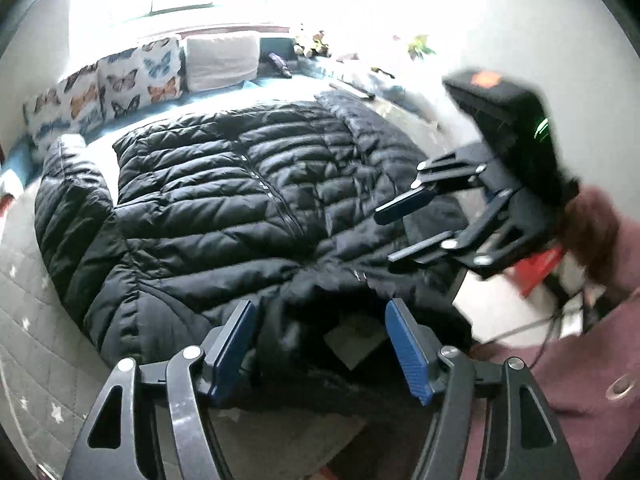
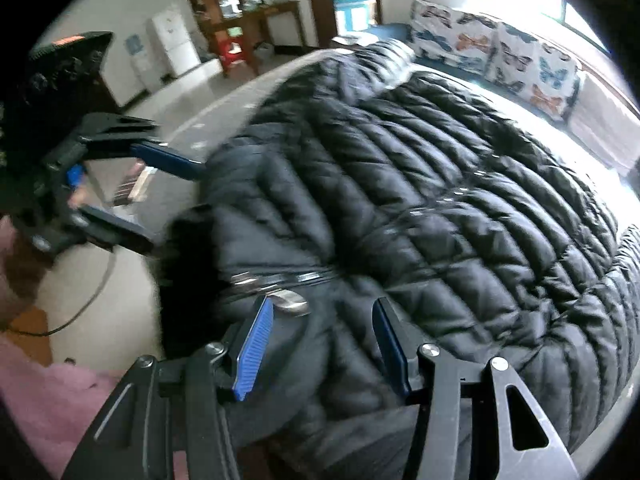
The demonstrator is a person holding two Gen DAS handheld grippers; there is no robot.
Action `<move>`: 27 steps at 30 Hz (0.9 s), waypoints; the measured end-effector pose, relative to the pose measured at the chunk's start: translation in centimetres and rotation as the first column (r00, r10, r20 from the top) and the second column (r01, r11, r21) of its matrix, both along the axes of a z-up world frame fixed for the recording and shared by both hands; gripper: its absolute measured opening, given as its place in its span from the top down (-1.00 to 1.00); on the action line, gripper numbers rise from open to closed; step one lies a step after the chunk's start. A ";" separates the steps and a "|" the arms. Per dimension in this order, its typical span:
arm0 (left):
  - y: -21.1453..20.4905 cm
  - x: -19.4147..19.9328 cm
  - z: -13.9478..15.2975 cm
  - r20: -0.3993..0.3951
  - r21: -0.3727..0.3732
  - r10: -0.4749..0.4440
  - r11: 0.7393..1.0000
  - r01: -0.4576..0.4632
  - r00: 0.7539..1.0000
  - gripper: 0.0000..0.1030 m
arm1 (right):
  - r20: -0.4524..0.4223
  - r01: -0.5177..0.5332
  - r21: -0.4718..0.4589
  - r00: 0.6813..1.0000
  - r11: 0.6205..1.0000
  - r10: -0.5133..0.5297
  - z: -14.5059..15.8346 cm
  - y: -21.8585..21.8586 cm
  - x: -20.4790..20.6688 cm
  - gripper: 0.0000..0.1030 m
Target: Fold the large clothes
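— Here, where does the black quilted down jacket (image 1: 224, 200) lie?
— Spread flat on a pale quilted bed cover (image 1: 36, 344), front up, its zipper (image 2: 280, 280) closed, butterfly-print cushions (image 1: 120, 80) behind it.

— And the tongs?
— Both pairs hover above the collar end. The left tongs (image 1: 320, 348) stand apart, nothing between them; the right tongs (image 2: 320, 344) are likewise apart, gripping nothing, over the zipper pull.
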State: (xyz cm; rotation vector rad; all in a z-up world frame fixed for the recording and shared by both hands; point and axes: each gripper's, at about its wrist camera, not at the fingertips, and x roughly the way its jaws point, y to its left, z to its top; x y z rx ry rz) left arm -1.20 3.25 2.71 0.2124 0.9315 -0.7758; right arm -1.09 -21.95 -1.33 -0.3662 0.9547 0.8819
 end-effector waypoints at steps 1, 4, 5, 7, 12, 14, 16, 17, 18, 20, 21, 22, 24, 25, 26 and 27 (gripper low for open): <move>-0.2 -0.2 -0.5 -0.003 0.015 0.002 1.000 -0.002 1.000 -0.38 | 0.007 -0.013 -0.008 1.000 1.000 0.013 -0.3 0.6 -0.4 -0.18; 0.7 0.7 -1.7 -0.041 0.008 0.048 0.999 -0.048 0.998 -0.38 | 0.055 -0.044 -0.058 0.997 0.997 0.047 -1.2 2.0 -1.7 -0.20; 1.7 1.6 -1.6 -0.047 0.007 0.104 0.995 -0.104 0.993 -0.38 | 0.080 -0.045 -0.074 0.995 0.996 0.051 -1.3 3.1 -1.1 -0.20; 3.5 2.9 -1.3 -0.052 -0.014 0.179 0.984 -0.180 0.982 -0.42 | 0.130 -0.055 -0.110 0.989 0.992 0.069 -1.6 4.1 -0.9 -0.20; 9.9 7.3 -1.0 -0.060 -0.049 0.443 0.894 -0.446 0.895 -0.83 | 0.209 -0.074 -0.156 0.972 0.985 0.106 -1.7 6.7 -0.5 -0.20; 12.5 9.6 -1.9 -0.096 -0.060 0.532 0.841 -0.538 0.841 -0.83 | 0.217 -0.078 -0.157 0.970 0.984 0.112 -1.6 7.6 -0.4 -0.20; 14.6 11.8 -3.3 -0.161 -0.073 0.575 0.803 -0.591 0.802 -0.83 | 0.237 -0.076 -0.176 0.964 0.982 0.117 -1.7 8.5 -0.3 -0.20; 15.5 12.9 -4.4 -0.207 -0.077 0.592 0.784 -0.617 0.779 -0.83 | 0.253 -0.079 -0.188 0.959 0.979 0.126 -1.8 9.0 -0.3 -0.20; 16.2 13.9 -5.3 -0.250 -0.080 0.599 0.770 -0.633 0.761 -0.83 | 0.271 -0.085 -0.203 0.952 0.975 0.139 -1.9 9.5 -0.3 -0.20; 17.3 15.1 -7.5 -0.340 -0.110 0.597 0.742 -0.662 0.726 -0.83 | 0.309 -0.094 -0.241 0.936 0.966 0.168 -2.4 10.6 -0.3 -0.20; 17.5 15.5 -8.1 -0.361 -0.129 0.587 0.738 -0.662 0.725 -0.78 | 0.320 -0.099 -0.254 0.930 0.962 0.180 -2.5 11.0 -0.4 -0.20; 17.5 15.8 -8.8 -0.381 -0.148 0.573 0.737 -0.659 0.726 -0.64 | 0.329 -0.103 -0.266 0.925 0.958 0.190 -2.7 11.3 -0.4 -0.20; 17.3 16.3 -9.6 -0.381 -0.160 0.560 0.744 -0.649 0.736 -0.38 | 0.349 -0.114 -0.293 0.911 0.949 0.217 -3.3 12.2 -0.4 -0.20; 17.2 16.3 -9.8 -0.366 -0.159 0.564 0.745 -0.647 0.740 -0.26 | 0.352 -0.120 -0.298 0.908 0.947 0.226 -3.4 12.4 -0.4 -0.15; 17.0 16.3 -9.8 -0.351 -0.167 0.562 0.749 -0.641 0.749 -0.13 | 0.354 -0.136 -0.296 0.904 0.946 0.240 -3.6 12.6 -0.5 -0.04; 16.8 16.2 -9.7 -0.345 -0.171 0.560 0.752 -0.636 0.754 0.19 | 0.344 -0.151 -0.287 0.905 0.946 0.249 -3.7 12.8 -0.5 0.35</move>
